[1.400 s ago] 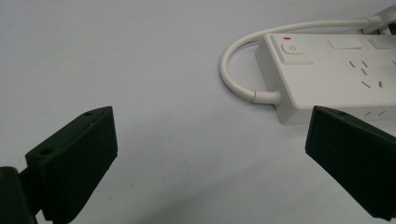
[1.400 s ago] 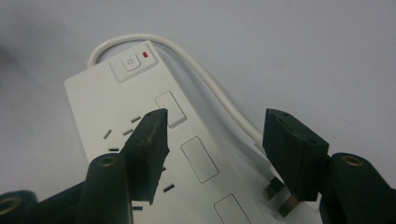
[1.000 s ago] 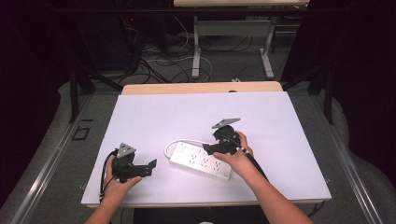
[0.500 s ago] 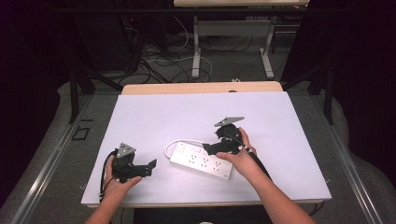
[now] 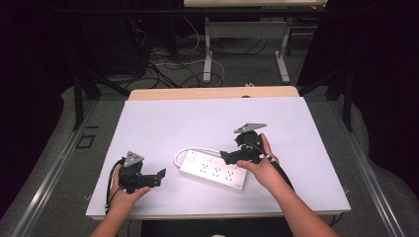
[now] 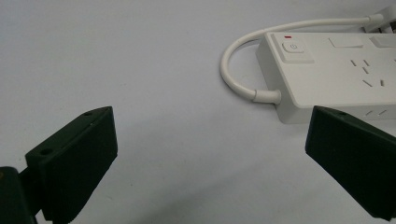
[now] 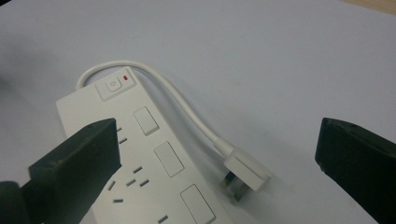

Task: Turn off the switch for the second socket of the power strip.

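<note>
The right gripper (image 5: 232, 157) hovers over the white power strip (image 5: 213, 171), its jaws having just opened wide, with nothing clamped; the plug (image 7: 246, 171) lies on the table between them. The strip lies flat at mid-table (image 5: 197, 123). The left gripper (image 5: 157, 177) stands released, near the strip's switch end.

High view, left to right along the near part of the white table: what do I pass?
Left black two-jaw tool, open in the person's left hand → white rectangular power strip lying flat with its looped white cable → right black two-jaw tool, open above the strip's right end.
</note>
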`<state>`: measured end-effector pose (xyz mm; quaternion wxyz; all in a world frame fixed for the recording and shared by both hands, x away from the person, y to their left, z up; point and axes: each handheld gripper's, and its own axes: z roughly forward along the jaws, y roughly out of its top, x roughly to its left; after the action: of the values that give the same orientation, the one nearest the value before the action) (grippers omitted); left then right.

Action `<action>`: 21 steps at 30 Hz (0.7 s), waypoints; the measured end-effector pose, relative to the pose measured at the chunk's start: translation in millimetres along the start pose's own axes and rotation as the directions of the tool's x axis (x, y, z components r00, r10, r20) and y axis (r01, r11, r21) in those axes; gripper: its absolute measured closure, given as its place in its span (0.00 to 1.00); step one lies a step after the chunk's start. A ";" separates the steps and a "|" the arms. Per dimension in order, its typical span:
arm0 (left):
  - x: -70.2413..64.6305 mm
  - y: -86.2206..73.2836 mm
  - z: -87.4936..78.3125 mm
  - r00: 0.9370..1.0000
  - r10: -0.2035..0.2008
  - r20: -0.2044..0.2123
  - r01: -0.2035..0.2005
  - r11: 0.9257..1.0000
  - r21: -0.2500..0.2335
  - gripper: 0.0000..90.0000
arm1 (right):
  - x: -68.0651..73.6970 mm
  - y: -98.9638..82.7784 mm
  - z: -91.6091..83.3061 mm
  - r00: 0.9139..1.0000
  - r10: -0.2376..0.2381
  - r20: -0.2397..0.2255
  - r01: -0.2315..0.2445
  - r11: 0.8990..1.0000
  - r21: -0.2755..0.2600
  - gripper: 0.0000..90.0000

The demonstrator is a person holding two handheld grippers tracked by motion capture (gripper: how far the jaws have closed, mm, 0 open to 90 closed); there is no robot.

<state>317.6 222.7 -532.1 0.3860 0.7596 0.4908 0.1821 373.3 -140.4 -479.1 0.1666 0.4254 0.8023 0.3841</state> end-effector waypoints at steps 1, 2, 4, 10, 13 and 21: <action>-0.1 -0.1 0.0 1.000 -0.002 0.000 0.002 1.000 0.000 0.02 | -1.0 -0.5 -1.8 1.000 0.002 0.001 -0.002 1.000 0.001 0.00; 0.0 -0.1 0.3 1.000 -0.001 -0.002 0.001 1.000 -0.001 0.02 | -2.1 -1.2 -3.7 1.000 0.003 0.004 -0.003 1.000 0.003 0.00; 0.2 0.0 0.1 1.000 0.007 -0.002 -0.007 1.000 0.000 0.02 | -4.5 -2.7 -6.5 1.000 0.005 0.009 -0.005 1.000 -0.005 0.00; -0.1 0.0 0.1 1.000 0.007 -0.006 -0.007 1.000 0.001 0.02 | -13.4 -8.2 -14.8 0.999 0.022 0.025 -0.021 1.000 -0.014 0.00; -1.0 -0.3 0.8 1.000 -0.002 -0.013 0.002 1.000 -0.008 0.02 | -18.0 -11.4 -17.8 0.999 0.029 0.028 -0.029 0.999 -0.017 0.00; -0.6 -0.2 1.1 1.000 -0.002 -0.020 0.002 1.000 -0.008 0.00 | -28.2 -19.3 -25.2 0.998 0.051 0.047 -0.050 0.998 -0.028 0.00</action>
<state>317.8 221.7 -532.9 0.3842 0.7558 0.4946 0.1912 364.1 -181.8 -479.1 0.1815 0.4522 0.7821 0.3885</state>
